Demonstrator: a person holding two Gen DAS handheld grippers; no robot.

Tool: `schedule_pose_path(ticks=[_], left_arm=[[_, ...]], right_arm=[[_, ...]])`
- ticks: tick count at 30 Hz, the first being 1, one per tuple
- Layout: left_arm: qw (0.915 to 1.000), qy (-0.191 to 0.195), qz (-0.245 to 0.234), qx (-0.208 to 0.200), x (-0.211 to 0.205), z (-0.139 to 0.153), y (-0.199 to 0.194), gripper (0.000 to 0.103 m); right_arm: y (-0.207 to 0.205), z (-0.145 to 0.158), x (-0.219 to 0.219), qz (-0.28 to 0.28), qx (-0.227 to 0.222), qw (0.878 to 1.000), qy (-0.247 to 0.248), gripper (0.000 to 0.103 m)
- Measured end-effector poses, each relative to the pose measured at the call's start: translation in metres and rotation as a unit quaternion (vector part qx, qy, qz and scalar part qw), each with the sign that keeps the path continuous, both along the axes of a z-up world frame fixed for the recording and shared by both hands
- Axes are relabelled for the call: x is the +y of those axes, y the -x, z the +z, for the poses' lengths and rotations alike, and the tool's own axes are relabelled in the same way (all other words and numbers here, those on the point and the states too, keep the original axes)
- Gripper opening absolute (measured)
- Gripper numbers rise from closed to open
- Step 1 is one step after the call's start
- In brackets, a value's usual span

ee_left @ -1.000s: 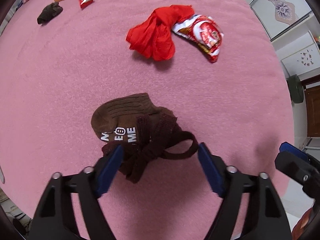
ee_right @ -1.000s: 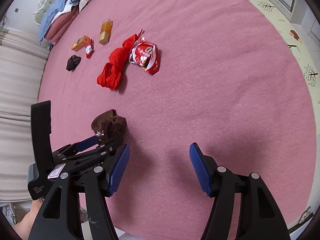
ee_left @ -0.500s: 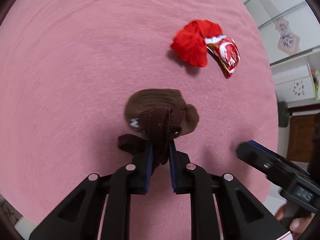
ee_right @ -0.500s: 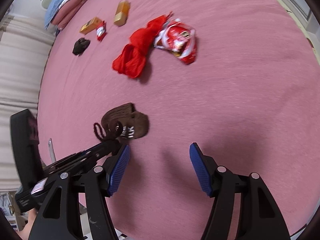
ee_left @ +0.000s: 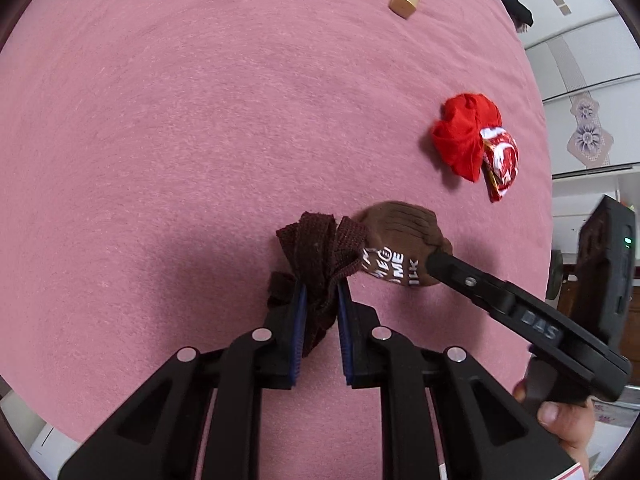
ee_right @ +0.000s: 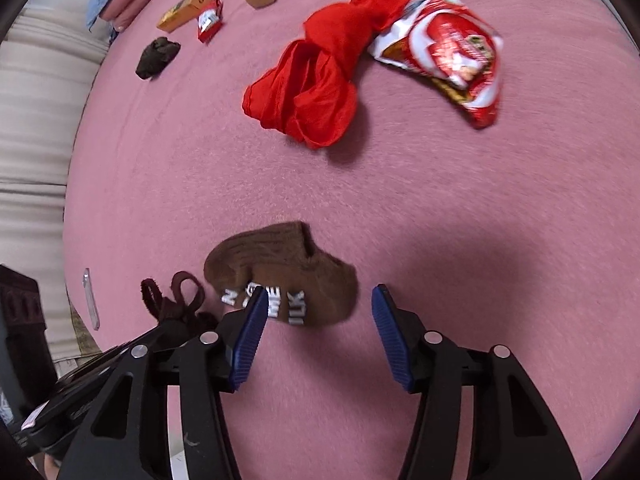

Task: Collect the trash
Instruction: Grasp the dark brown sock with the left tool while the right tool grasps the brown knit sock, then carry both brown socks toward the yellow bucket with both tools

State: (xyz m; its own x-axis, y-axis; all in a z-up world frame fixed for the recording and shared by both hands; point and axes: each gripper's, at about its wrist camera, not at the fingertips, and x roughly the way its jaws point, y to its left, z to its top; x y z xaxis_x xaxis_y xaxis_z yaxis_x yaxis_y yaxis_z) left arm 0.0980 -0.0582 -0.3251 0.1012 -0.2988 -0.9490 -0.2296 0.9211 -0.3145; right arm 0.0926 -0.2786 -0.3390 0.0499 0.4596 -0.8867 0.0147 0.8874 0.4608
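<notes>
Pink blanket (ee_right: 440, 220) covers the whole bed, and everything I must collect lies on it. With my left gripper (ee_left: 320, 300) I hold the dark mesh strip (ee_left: 316, 256): the two blue pads are closed on it, only the cloth is between them, and its free end stands up in front of the fingers. Beside it, to the right, lies the brown sock (ee_right: 280, 276), touching the strip. My right gripper (ee_right: 316, 316) is wide open and holds nothing. In the right view the sock is directly ahead, partly between the pads, closer to the left pad, which covers some of the white letters. The long axis of the sock runs across my fingers, not along them; the open cuff points away and a little right, the lettered part is towards me. I think the right hand is better placed for it, because the left is busy. Farther ahead are the red cloth (ee_right: 316, 76) and, touching it on the right, the snack bag (ee_right: 448, 48), with its long axis slanting from upper left to lower right.
</notes>
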Motion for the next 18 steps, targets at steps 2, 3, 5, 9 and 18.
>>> schedule_pose_path(ticks=[2,3,5,9,18], left_arm=[[1.0,0.002,0.004,0.001,0.004,0.001,0.0,0.015],[1.0,0.004,0.006,0.003,0.005,0.0,-0.001,0.015],[1.0,0.003,0.006,0.002,0.008,0.002,-0.002,0.015],[0.9999,0.003,0.009,0.005,0.008,0.005,-0.004,0.015],[1.0,0.004,-0.002,0.003,-0.011,0.025,-0.006,0.014]], right_arm=[[-0.003,-0.004,0.006,0.003,0.002,1.0,0.014,0.049],[-0.004,-0.004,0.008,0.004,0.001,1.0,0.019,0.047],[-0.005,-0.005,0.01,0.007,-0.002,0.999,0.036,0.029],[-0.004,-0.005,0.003,0.005,0.004,1.0,0.027,0.007],[0.008,0.027,-0.029,-0.018,-0.007,1.0,-0.005,0.007]])
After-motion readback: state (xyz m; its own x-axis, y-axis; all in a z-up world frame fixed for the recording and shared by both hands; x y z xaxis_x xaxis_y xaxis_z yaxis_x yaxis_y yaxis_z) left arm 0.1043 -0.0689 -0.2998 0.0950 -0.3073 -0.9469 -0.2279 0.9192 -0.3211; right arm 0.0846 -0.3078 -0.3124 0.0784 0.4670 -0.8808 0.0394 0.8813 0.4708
